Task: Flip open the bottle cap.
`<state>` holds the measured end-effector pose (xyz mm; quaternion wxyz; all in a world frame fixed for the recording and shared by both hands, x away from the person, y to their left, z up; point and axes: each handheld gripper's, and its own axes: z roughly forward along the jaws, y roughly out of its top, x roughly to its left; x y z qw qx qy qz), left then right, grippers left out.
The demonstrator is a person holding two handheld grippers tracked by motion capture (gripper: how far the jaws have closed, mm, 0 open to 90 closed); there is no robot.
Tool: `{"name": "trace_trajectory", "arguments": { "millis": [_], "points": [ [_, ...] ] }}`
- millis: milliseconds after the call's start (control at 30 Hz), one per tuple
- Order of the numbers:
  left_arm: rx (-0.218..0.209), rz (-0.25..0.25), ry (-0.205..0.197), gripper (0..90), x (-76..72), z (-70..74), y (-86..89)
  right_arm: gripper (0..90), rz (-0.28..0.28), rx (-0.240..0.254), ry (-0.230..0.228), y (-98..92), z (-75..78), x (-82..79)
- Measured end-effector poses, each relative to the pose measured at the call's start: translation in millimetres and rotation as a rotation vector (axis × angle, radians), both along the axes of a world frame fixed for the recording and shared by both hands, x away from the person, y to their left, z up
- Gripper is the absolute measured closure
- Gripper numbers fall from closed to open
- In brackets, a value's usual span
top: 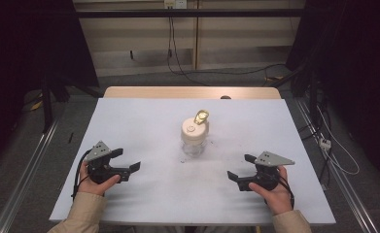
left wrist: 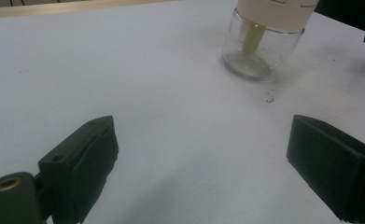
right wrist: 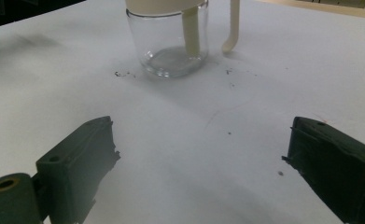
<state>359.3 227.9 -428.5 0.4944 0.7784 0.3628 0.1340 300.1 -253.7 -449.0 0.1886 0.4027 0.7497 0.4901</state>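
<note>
I hold my left tool [top: 128,162] and my right tool [top: 241,167] with jaws apart, low over the bench [top: 144,126], and the glass jar [top: 194,136] stands upright between them, farther back.

glass jar [top: 194,138] with a cream lid sits mid-table [top: 144,121]. left gripper [top: 127,160] and right gripper [top: 239,167] rest near, jaws apart, pointing inward.
</note>
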Motion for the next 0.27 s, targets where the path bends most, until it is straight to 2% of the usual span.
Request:
{"name": "trace_trajectory", "arguments": {
  "millis": [267],
  "points": [
    [0.002, 0.001, 0.002, 8.4, 0.3, -1.1, -1.7, 6.7, -0.015, -0.001, -0.005, -7.9, -1.0, -2.4]
  ]
}}
